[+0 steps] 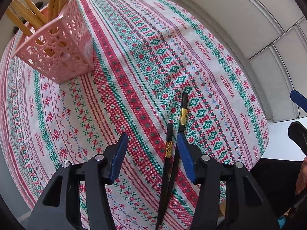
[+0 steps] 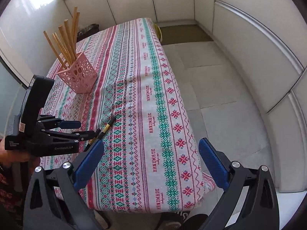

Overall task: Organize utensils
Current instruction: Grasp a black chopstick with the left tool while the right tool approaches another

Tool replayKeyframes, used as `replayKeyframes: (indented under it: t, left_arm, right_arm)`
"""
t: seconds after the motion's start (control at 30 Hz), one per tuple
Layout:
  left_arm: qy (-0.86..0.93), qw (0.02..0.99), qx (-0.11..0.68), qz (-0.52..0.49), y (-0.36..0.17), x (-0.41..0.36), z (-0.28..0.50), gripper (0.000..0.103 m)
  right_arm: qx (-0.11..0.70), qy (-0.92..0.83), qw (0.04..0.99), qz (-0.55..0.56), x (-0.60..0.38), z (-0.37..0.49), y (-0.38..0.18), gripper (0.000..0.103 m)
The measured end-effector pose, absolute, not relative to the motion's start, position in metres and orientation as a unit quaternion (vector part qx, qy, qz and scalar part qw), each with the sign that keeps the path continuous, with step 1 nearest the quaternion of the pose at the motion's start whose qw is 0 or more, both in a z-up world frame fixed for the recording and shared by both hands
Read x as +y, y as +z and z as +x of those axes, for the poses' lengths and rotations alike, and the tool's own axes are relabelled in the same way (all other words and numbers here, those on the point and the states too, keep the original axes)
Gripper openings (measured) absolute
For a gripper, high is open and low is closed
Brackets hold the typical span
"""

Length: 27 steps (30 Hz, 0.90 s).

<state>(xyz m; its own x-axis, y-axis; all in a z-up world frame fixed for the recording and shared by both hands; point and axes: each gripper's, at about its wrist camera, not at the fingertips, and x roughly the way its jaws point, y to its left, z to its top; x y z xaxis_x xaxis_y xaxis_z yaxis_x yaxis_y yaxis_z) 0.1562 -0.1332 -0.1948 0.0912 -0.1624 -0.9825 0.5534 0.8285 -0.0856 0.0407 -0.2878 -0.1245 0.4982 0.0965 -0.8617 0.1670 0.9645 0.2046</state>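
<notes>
Fingers (image 1: 120, 153) on the left gripper (image 1: 151, 153) are standing wide apart and holding nothing, hanging low over the worktop (image 1: 134, 61) with two black chopsticks (image 1: 167, 153) lying in the gap between them, one close against the inner side of the right-hand finger. That spread looks chosen so both sticks can be taken in one squeeze, though whether the blue pads are touching them cannot be told. The chopsticks, each with a gold band, are lying nearly parallel on the patterned tablecloth (image 1: 220, 72) near the front edge, so they are not yet put away. Off to the side, the right gripper (image 2: 151, 166) is also gaping wide and empty, hovering past the worktop's corner, apparently keeping clear while the left one is working. Well apart from the sticks, toward the far left of the cloth, a pink basket (image 1: 63, 53) is standing upright with wooden chopsticks (image 1: 30, 15) leaning inside it, likely the place where the black pair belongs.
</notes>
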Motion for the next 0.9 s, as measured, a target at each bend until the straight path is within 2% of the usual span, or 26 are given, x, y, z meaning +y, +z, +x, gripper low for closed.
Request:
replayKeyframes:
  t: [0.13,0.2,0.3,0.43,0.47,0.63,0.9]
  left_arm:
    - [-0.237,0.712,0.639,0.169,-0.203,-0.140,0.159,0.051]
    - [-0.240,0.712,0.637,0.174,-0.203,-0.143,0.158,0.047]
    - [-0.250,0.710,0.633,0.179,-0.202,-0.150,0.155,0.038]
    - [-0.277,0.701,0.629,0.190,-0.206,-0.162,0.148,0.015]
    - [-0.271,0.705,0.623,0.202,-0.206,-0.168,0.144,0.013]
    - [-0.279,0.719,0.610,0.183,-0.205,-0.155,0.141,0.013]
    - [-0.277,0.735,0.607,0.122,-0.187,-0.075,0.146,0.013]
  right_arm:
    - [0.521,-0.025,0.839,0.153,-0.295,0.041,-0.133,0.096]
    - [0.521,-0.026,0.838,0.159,-0.298,0.039,-0.132,0.096]
    - [0.520,-0.029,0.838,0.162,-0.300,0.039,-0.132,0.096]
    - [0.525,-0.032,0.834,0.164,-0.297,0.043,-0.134,0.096]
    - [0.527,-0.033,0.834,0.163,-0.295,0.045,-0.134,0.096]
    - [0.537,-0.043,0.827,0.160,-0.277,0.061,-0.139,0.096]
    - [0.567,-0.013,0.809,0.152,-0.222,0.100,-0.149,0.096]
